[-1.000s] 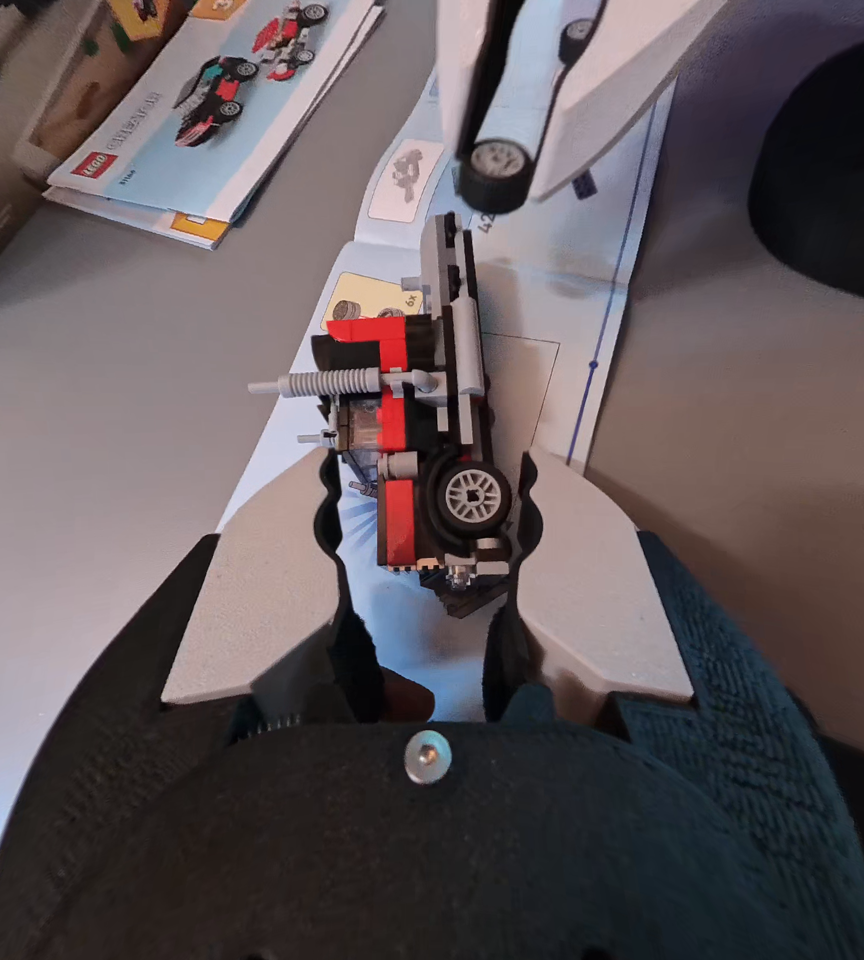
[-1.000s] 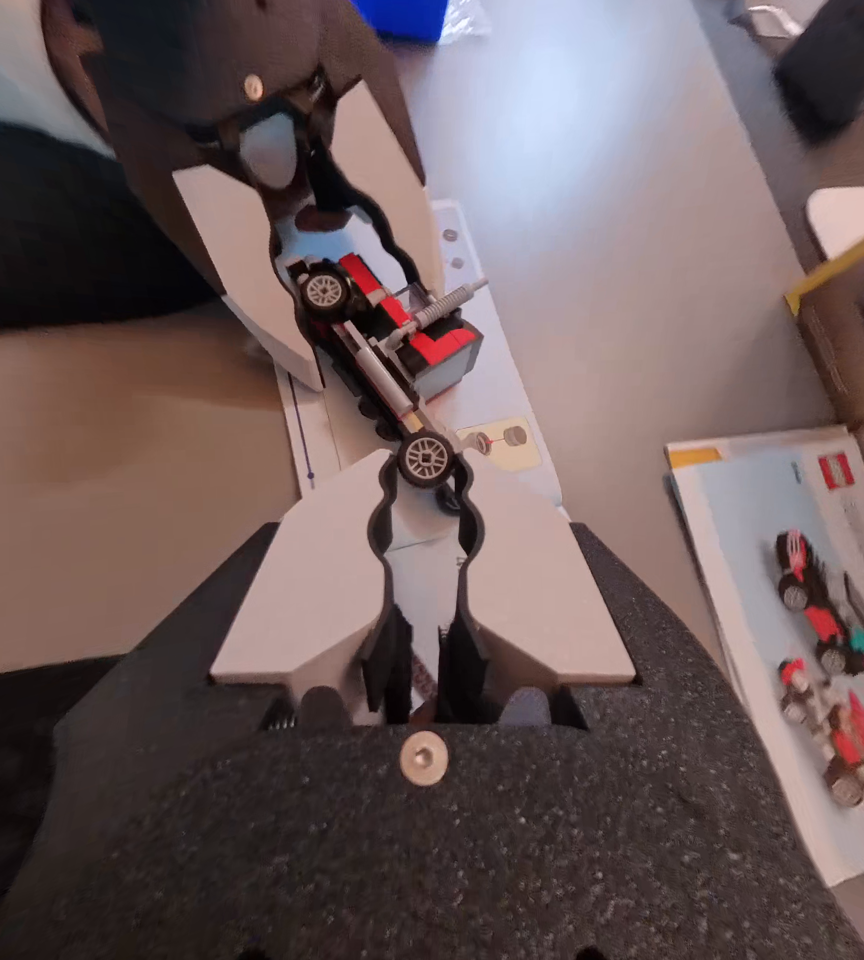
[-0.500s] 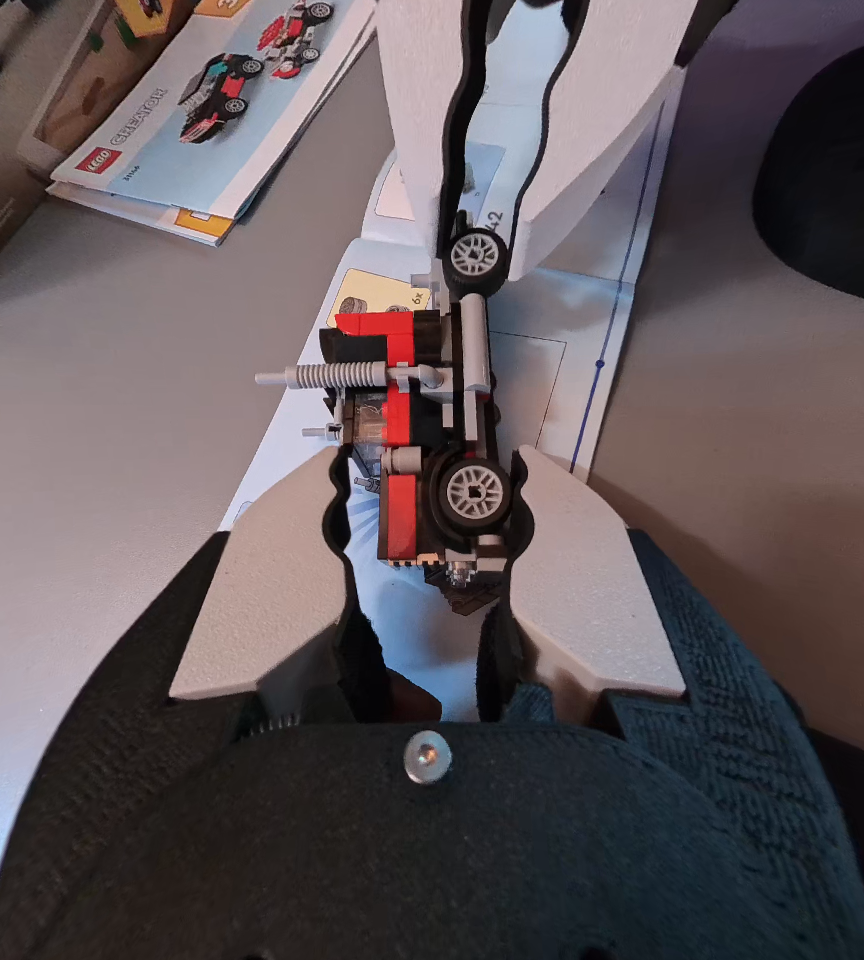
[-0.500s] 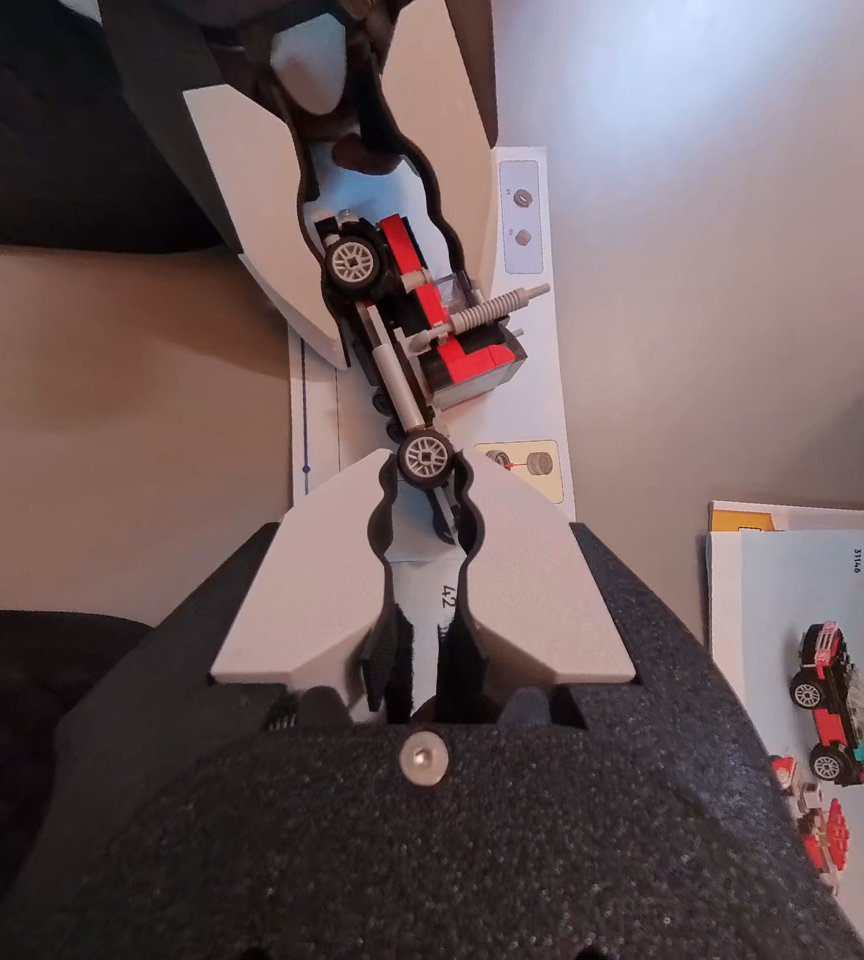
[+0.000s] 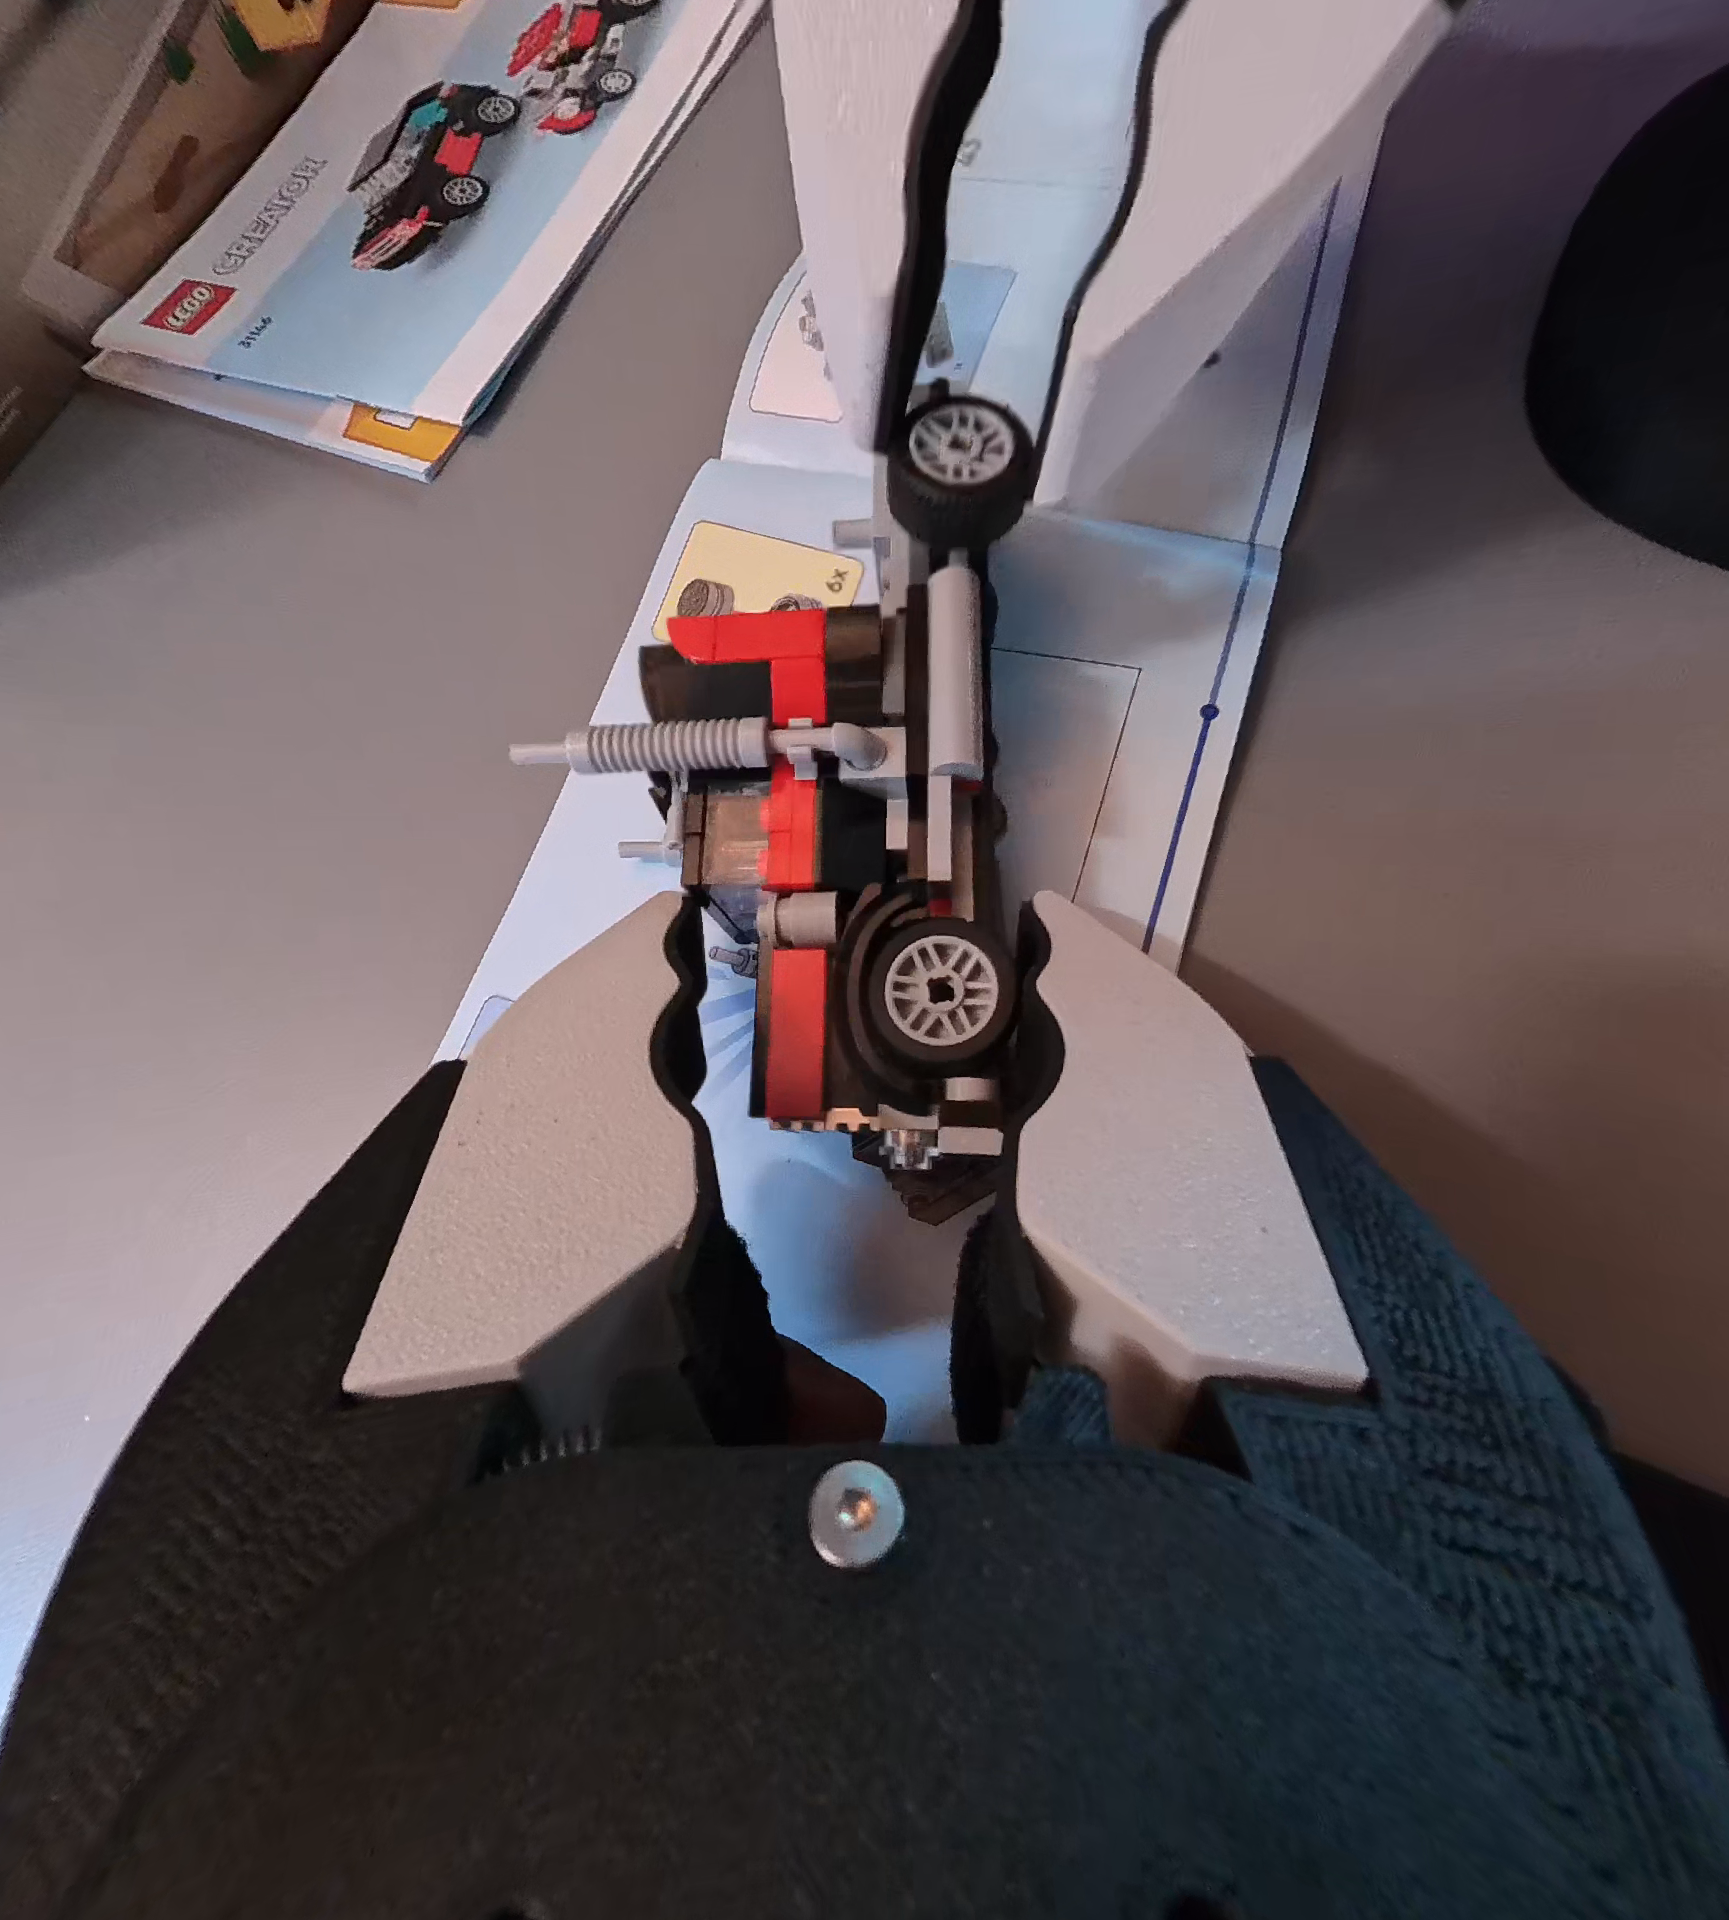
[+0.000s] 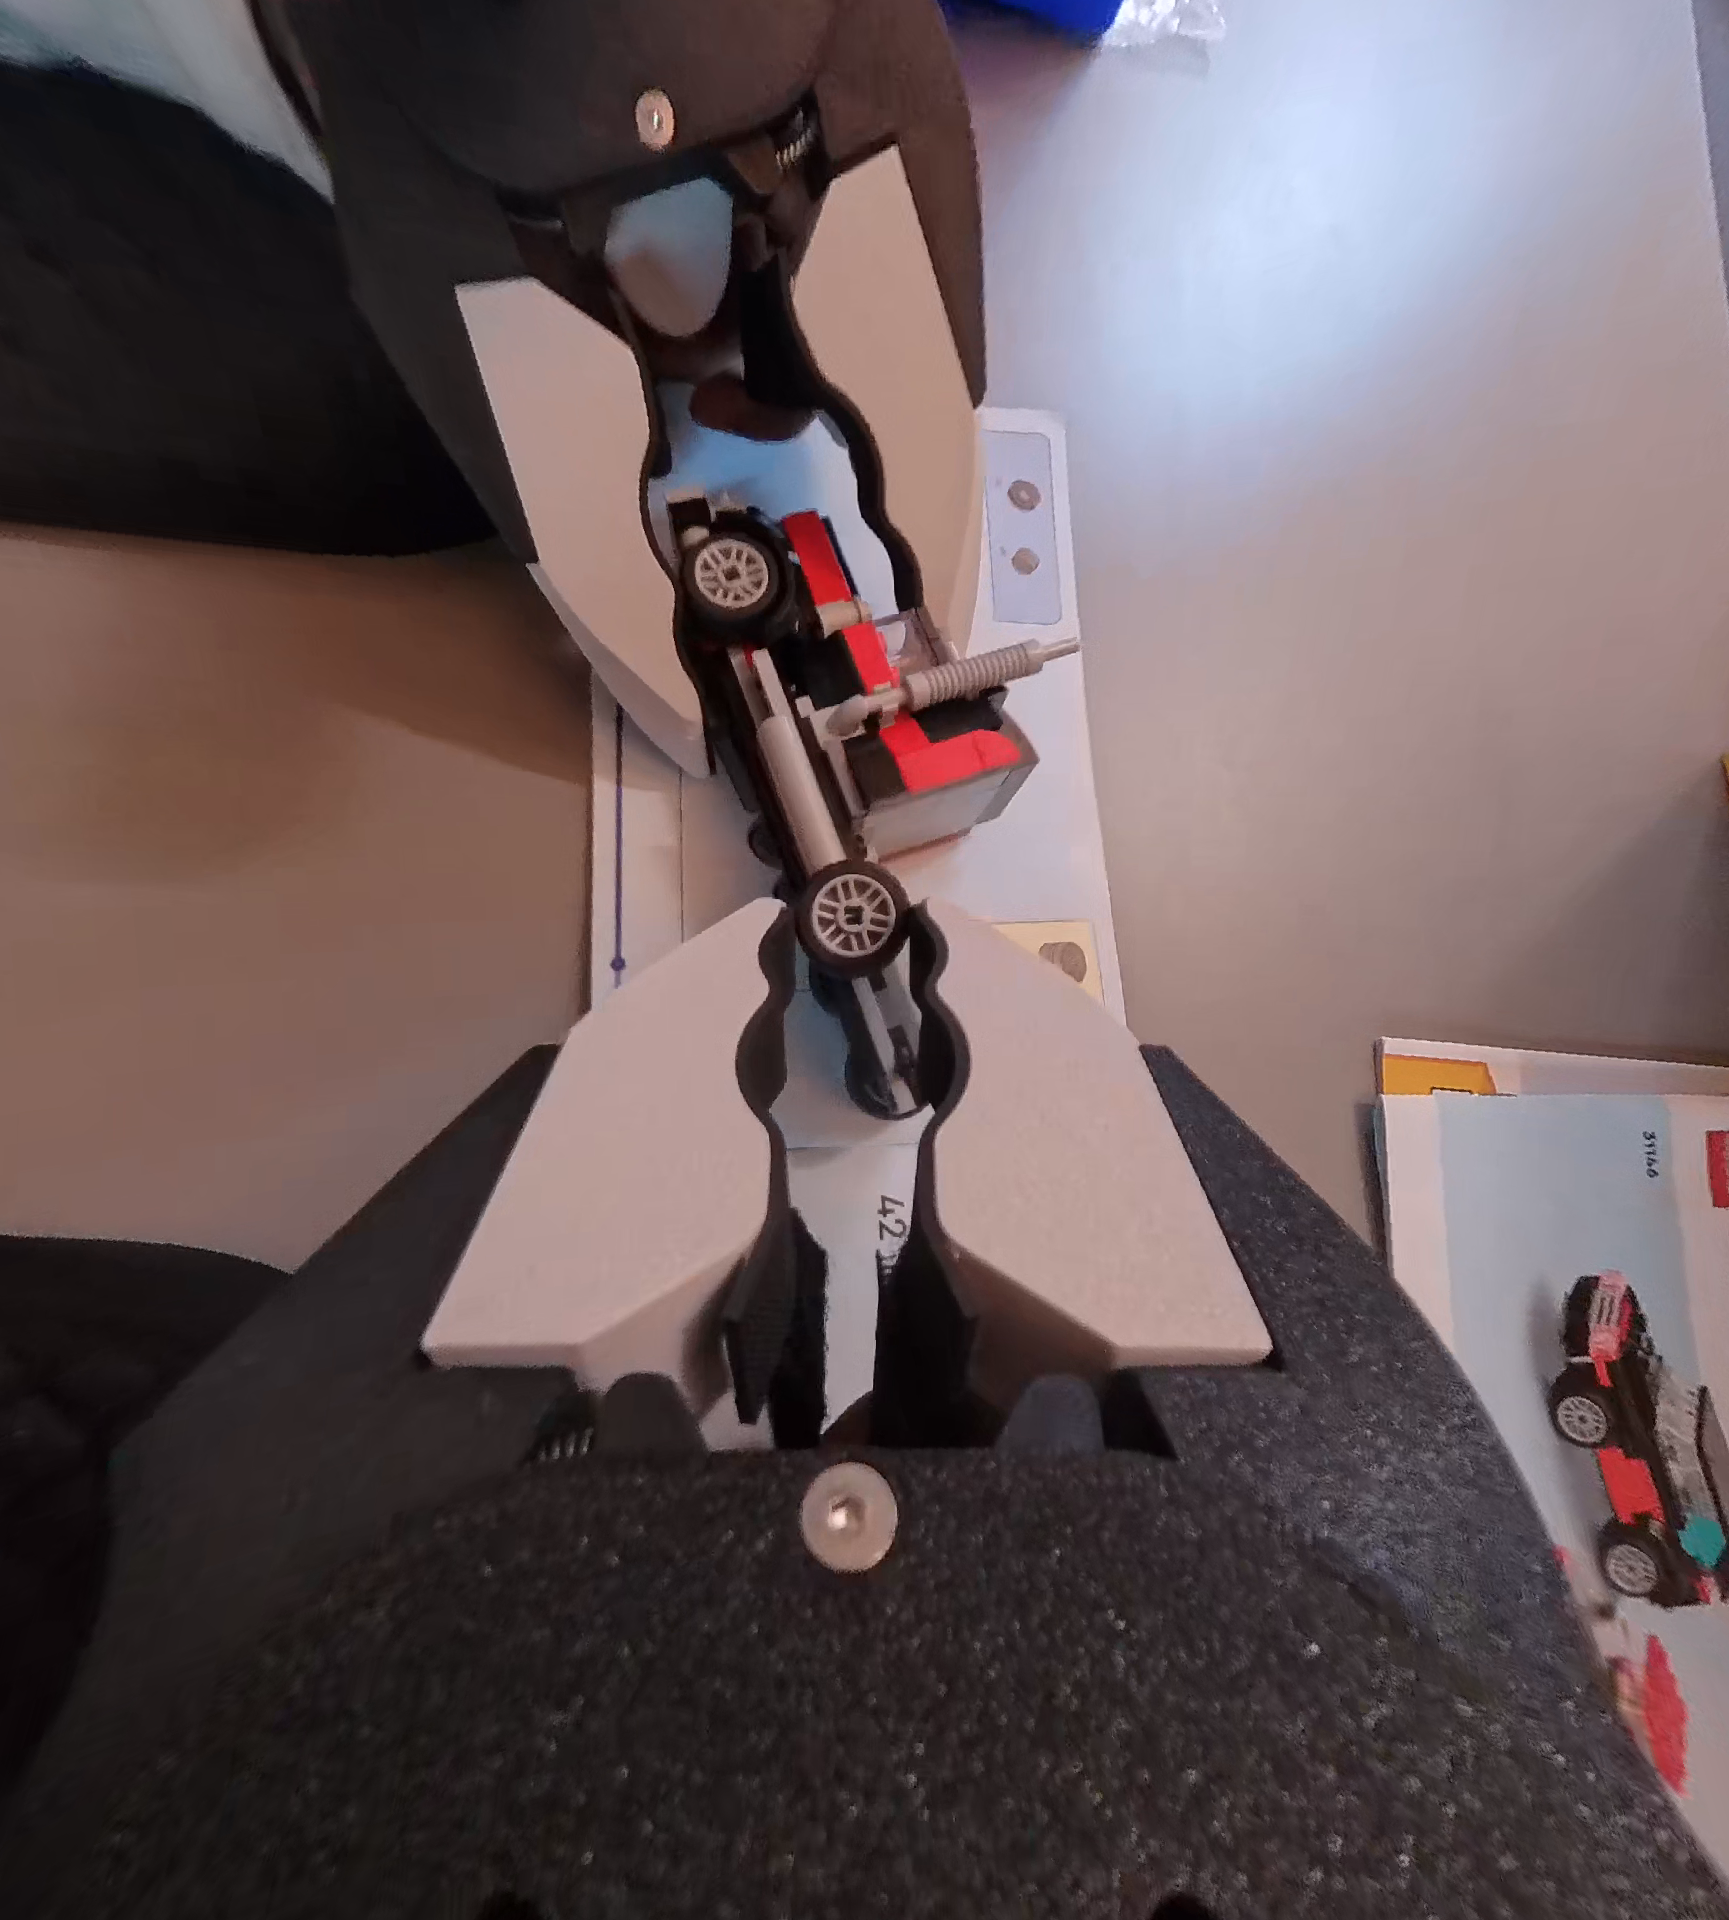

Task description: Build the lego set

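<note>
Clearly the left gripper [image 5: 855,997] clamps the red-and-black lego car [image 5: 839,831] at its wheeled end (tipped on its side), above the open instruction booklet [image 5: 1099,748]. Opposite, the right gripper [image 6: 855,935] pinches a loose wheel [image 6: 852,914] against the car's far end.

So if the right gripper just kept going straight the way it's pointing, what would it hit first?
The right gripper already pinches a loose wheel at its tips. Pushed on, that wheel would press along the truck model; behind it waits the left gripper holding the truck. Depth is uncertain.
</note>
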`<act>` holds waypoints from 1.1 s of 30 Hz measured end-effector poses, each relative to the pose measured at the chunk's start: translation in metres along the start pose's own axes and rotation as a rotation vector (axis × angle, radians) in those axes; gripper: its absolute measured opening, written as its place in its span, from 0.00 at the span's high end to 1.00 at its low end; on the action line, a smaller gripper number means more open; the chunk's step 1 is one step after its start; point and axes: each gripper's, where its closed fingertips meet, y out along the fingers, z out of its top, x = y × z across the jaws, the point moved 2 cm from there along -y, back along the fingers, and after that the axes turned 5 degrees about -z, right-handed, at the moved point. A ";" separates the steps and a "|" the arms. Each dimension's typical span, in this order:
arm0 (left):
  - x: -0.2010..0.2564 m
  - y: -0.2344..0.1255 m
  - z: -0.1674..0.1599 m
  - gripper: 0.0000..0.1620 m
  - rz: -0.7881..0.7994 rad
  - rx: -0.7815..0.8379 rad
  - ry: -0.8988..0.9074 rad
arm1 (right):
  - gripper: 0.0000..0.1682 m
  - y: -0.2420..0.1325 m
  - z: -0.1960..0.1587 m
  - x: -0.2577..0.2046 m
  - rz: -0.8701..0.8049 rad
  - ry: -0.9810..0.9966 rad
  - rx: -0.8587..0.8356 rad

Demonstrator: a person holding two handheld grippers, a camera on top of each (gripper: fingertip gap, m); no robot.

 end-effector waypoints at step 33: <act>0.000 0.001 -0.001 0.67 0.007 -0.007 0.006 | 0.87 0.005 -0.007 -0.003 -0.024 -0.054 -0.096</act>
